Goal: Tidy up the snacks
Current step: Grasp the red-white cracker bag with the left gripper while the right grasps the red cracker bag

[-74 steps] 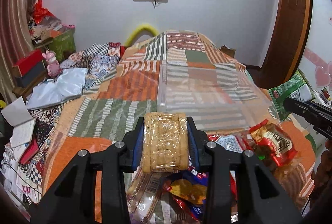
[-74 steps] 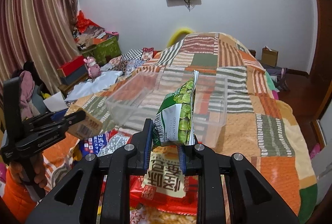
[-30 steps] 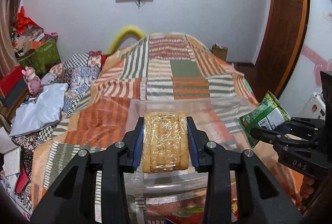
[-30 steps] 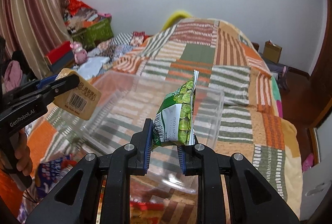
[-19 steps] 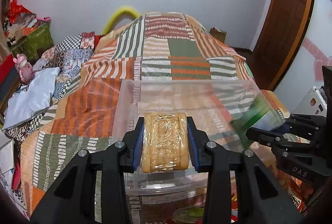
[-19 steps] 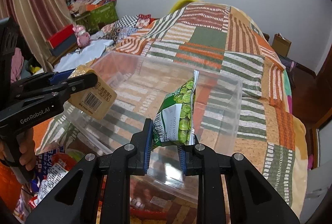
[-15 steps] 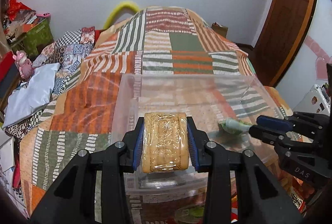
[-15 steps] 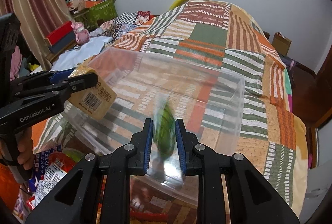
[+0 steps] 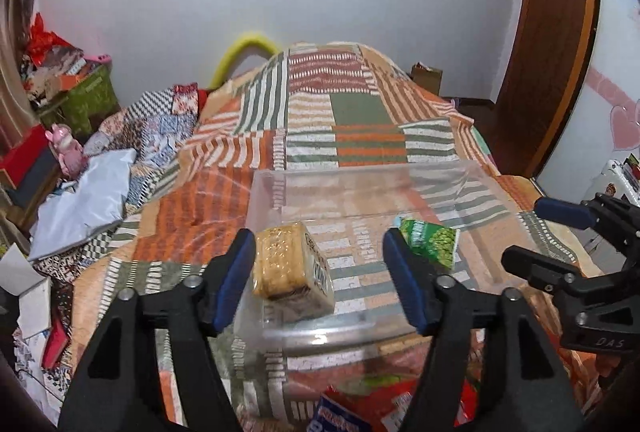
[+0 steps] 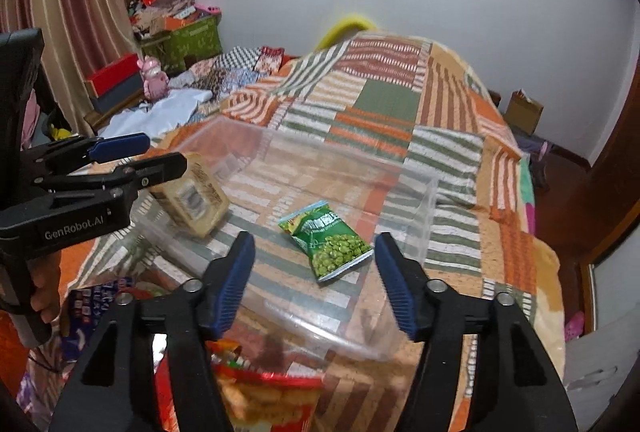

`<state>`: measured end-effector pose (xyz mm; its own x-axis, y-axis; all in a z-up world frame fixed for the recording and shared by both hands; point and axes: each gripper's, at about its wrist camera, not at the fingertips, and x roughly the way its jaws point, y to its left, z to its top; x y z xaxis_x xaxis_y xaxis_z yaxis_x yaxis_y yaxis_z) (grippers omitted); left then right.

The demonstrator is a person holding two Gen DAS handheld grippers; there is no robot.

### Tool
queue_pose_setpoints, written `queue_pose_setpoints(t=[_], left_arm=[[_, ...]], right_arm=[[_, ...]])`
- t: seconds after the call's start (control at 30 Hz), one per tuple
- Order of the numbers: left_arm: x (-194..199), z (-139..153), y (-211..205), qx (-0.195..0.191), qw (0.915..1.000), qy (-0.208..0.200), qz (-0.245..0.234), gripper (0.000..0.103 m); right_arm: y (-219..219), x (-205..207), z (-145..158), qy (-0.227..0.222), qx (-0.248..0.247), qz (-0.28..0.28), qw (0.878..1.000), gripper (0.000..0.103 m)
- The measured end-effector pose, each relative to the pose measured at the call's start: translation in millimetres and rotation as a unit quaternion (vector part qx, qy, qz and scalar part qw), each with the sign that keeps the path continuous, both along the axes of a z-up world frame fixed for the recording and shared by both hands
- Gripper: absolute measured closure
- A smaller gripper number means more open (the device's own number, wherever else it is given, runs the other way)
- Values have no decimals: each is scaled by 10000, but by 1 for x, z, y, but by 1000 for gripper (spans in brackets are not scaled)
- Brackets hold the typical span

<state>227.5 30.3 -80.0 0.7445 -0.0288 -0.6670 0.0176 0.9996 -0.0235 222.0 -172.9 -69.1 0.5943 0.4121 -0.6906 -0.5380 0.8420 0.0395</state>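
A clear plastic bin (image 9: 360, 178) (image 10: 424, 200) stands on the patchwork bed. A tan biscuit pack (image 9: 292, 268) (image 10: 192, 198) sits tilted in the bin's near-left corner. A green pea snack bag (image 10: 328, 244) (image 9: 430, 240) lies flat on the bin floor. My left gripper (image 9: 320, 272) is open above the bin's near rim, the biscuit pack just beyond its left finger. My right gripper (image 10: 312, 264) is open over the bin, the green bag between and below its fingertips. Each gripper shows in the other's view, the right (image 9: 560, 244) and the left (image 10: 132, 160).
Several loose snack packets lie in front of the bin, red and blue ones (image 9: 360, 404) (image 10: 264, 396). Boxes, a pink toy (image 10: 154, 78) and clothes clutter the floor at the left. A wooden door (image 9: 552, 44) stands at the right.
Both grippers have opened. The green bag has dropped from the right gripper to the bin floor, and the biscuit pack has left the left gripper and sits in the bin.
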Motion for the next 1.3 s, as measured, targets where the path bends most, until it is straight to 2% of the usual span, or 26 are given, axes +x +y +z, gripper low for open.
queue_pose_setpoints(t=[0.07, 0.2, 0.23, 0.37, 0.57, 0.8, 1.03, 1.17, 1.3], left_arm=[[-11, 6, -3, 60, 9999, -99, -16, 29], [-36, 16, -9, 130, 9995, -283, -12, 13], [-41, 17, -10, 139, 9994, -314, -11, 13], [-63, 18, -13, 187, 9992, -356, -42, 8], [-86, 11, -16, 120, 9996, -249, -58, 8], [-104, -5, -20, 40, 9999, -90, -50, 8], [-112, -24, -23, -44, 9999, 153, -32, 8], [-113, -31, -22, -127, 9995, 286, -25, 8], [-115, -35, -26, -169, 9992, 337, -110, 8]], right_arm=[[-4, -9, 7, -96, 67, -36, 9999, 34], [-13, -27, 18, -238, 189, -116, 9995, 24], [-13, -31, 19, -243, 212, -123, 9994, 21], [-18, -48, 20, -272, 246, -181, 9992, 19], [-22, -66, 9, -162, 284, -229, 9992, 18], [-24, -75, -14, 167, 286, -314, 9990, 18], [-24, -78, -34, 515, 302, -295, 9978, 18], [-18, -79, -42, 555, 170, -197, 9981, 18], [-20, -77, -47, 644, 266, -204, 9974, 19]])
